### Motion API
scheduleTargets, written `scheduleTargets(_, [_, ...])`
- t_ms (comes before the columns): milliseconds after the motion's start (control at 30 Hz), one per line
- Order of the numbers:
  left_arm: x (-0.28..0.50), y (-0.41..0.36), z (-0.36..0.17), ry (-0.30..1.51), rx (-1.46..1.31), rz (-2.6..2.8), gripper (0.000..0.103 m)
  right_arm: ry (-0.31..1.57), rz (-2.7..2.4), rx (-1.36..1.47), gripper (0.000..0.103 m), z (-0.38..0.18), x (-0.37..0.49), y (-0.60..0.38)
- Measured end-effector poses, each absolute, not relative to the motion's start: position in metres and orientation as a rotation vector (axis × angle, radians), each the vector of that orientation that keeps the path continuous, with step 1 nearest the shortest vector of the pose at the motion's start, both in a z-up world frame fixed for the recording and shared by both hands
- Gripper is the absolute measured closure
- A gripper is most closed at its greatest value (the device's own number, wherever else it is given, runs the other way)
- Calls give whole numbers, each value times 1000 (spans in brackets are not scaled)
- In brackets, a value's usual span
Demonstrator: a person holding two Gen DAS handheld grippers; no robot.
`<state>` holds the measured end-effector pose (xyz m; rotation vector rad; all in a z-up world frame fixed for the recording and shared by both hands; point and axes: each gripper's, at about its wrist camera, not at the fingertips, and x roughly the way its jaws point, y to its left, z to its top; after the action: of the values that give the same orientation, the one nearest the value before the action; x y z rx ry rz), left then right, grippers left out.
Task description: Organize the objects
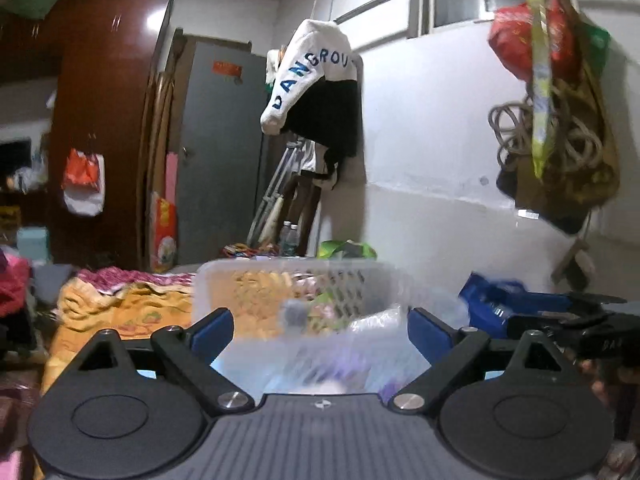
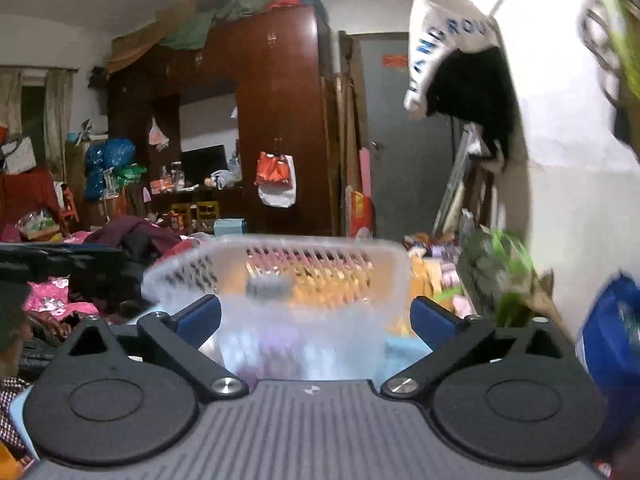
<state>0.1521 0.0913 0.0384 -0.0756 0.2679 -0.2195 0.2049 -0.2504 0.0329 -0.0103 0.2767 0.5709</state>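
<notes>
You hold the left hand-held gripper point(image 1: 320, 330) and the right hand-held gripper point(image 2: 316, 318) both wide open and empty, with the blurred clear basket point(image 1: 296, 292) in the lower centre between the fingers, probably so each can approach its rim.

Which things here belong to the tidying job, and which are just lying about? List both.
Job:
- clear perforated plastic basket
- left hand-held gripper, open
- right hand-held gripper, open

Lying about:
- white and black lettered garment
- red-brown wooden wardrobe
- orange patterned bedspread
</notes>
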Motion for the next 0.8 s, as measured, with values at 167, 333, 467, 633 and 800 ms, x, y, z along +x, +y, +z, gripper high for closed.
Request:
scheduleTargets(167, [141,104,2,334,-105,-211,7,410,527,63,0,-22,202,-278])
scheduleTargets(333, [160,115,-17,399,-197,-254,7,459,565,58,0,-36,208,-270])
scheduleTargets(467, [169,112,-30,439,-177,-227,7,478,533,11,8,-38,212,-261])
scheduleTargets(633, [176,111,-38,458,-148,-194,7,508,574,49,36,-53,214,-271])
scheduleTargets(800, [172,112,-48,413,-141,-189,27,451,570,13,50,-52,203,-268])
